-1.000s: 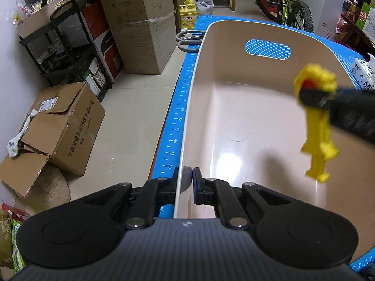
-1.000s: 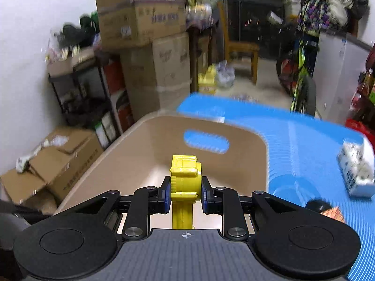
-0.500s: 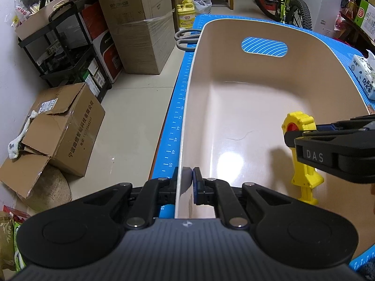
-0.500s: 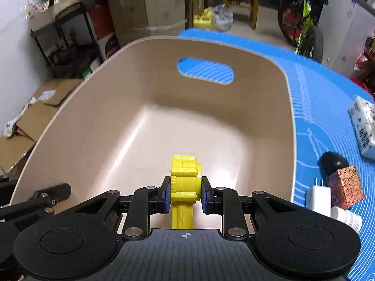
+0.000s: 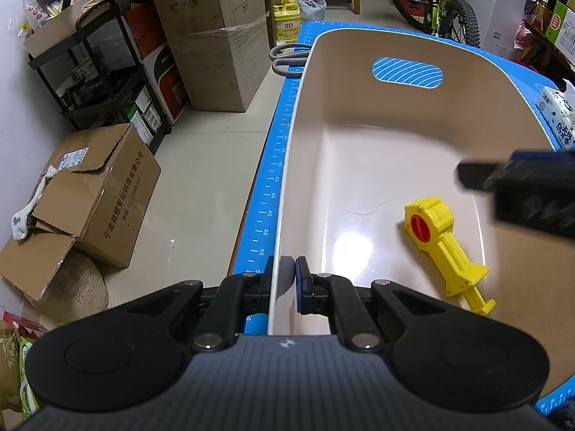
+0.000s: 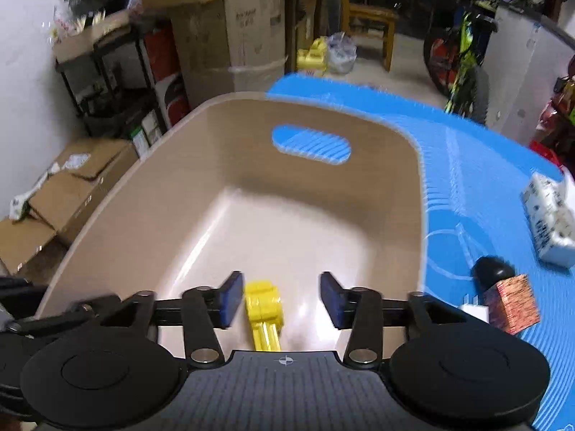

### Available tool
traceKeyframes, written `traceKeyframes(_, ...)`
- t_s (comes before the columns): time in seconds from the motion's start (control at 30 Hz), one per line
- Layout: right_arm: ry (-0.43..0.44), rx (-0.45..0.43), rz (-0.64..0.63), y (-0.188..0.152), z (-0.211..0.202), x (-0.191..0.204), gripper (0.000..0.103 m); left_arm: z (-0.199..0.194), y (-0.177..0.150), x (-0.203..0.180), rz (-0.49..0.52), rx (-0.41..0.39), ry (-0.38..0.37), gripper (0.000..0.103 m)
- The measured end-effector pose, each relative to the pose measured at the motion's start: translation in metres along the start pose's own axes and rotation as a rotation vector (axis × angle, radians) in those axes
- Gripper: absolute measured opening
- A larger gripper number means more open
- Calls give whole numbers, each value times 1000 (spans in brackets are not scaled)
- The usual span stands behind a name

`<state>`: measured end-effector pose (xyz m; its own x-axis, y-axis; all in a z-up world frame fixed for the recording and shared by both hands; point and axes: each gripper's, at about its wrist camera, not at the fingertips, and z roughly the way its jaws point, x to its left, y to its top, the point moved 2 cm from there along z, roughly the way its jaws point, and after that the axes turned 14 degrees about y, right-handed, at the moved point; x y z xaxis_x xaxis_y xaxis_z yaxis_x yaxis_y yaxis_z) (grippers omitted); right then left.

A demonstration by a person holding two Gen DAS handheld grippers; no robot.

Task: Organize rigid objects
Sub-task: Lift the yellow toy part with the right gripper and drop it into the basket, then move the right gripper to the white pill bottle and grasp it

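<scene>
Yellow toy (image 5: 440, 240) lies loose in bin (image 5: 287, 194). Right gripper (image 6: 281, 296) fingers apart, empty. Left gripper (image 5: 287, 280) clamped on bin rim. Cube (image 6: 514, 303), charger (image 6: 474, 310), tissue pack (image 6: 550, 222) left on mat (image 6: 478, 179).

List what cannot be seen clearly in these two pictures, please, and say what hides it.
- yellow toy: its lower end is hidden behind the right tool body in the right wrist view.
- scissors: only the grey handles show in the left wrist view; the beige bin covers the blades.
- white plug: partly behind the tool and blurred.
- tissue pack: cut off by the frame edge, left wrist view.
- left tool: its pads' contact is hidden by the bin wall.
</scene>
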<state>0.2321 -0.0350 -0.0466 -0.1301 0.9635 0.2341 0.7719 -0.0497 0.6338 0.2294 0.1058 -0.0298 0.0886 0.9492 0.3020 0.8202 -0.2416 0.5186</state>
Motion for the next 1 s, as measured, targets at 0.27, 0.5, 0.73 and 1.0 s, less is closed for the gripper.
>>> traceKeyframes(0.27,-33,-119,26,10,-55,-29,68,0,0,0,1,0,1,12)
traceKeyframes(0.5,-137,-160,79,-2,-96,-89,71,0,0,0,0,1,3,12)
traceKeyframes(0.73,-229,-101,198,-30,-94,-156,71,0,-1,1,-6,5,2,12)
traceKeyframes(1.0,-226,28,310,-67,-58,-197,72,0,-2,0,-2,4,5,12)
